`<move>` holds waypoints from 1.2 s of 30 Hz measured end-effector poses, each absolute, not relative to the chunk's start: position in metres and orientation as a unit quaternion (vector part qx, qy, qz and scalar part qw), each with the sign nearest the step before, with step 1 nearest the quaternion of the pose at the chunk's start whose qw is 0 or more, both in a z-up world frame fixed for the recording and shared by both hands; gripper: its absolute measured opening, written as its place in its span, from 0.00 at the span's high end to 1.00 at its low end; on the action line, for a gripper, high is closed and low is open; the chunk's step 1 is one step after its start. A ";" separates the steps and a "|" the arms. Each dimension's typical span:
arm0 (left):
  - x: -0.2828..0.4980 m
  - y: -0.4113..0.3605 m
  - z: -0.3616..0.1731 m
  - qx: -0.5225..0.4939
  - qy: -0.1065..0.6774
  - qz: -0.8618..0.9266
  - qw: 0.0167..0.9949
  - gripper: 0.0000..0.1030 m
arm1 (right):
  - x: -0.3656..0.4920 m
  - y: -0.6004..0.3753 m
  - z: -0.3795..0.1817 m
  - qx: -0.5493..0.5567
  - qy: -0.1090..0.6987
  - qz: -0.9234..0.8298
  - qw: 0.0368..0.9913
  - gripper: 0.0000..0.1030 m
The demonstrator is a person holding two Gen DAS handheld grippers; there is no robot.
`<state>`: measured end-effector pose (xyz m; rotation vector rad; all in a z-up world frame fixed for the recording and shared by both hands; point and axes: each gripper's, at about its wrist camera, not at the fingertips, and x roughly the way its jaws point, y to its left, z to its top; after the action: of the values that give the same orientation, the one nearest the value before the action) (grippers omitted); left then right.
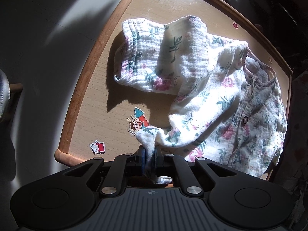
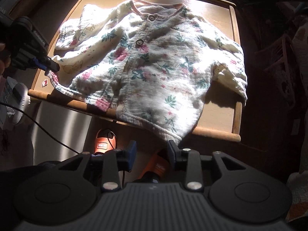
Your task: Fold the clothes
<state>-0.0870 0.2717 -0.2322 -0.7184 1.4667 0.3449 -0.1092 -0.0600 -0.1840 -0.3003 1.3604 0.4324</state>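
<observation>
My left gripper is clamped on a corner of the floral shirt at its hem, a tuft of cloth bunched between the blue pads; the right wrist view shows the same pinch from the side, at the shirt's left edge near the table's front-left corner. The shirt lies face up across the small wooden table, buttons up, collar toward the far rim. Only the left wrist view shows the left sleeve folded back on itself with bare wood around it, plus two cartoon stickers on the tabletop near the pinch — one just beside the gripped corner. Only the right wrist view shows the hem spilling over the near rim at centre, and the right sleeve reaching to the right rim, partly draped over it. My right gripper stands apart, holding nothing, fingers below and off the table's front edge, the hem's lowest point just above the right finger. Under it, orange slippers on the floor. Open wood remains along the far rim and at the near right corner.
</observation>
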 end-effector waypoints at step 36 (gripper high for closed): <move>-0.086 0.327 -0.223 -0.375 0.527 0.254 0.719 0.51 | 0.020 -0.039 -0.183 -0.021 0.610 0.167 0.775 0.66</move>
<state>-0.0863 0.3269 -0.2234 -0.8292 1.1643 0.5610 0.0195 -0.0390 -0.1829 -0.0444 1.3201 0.3625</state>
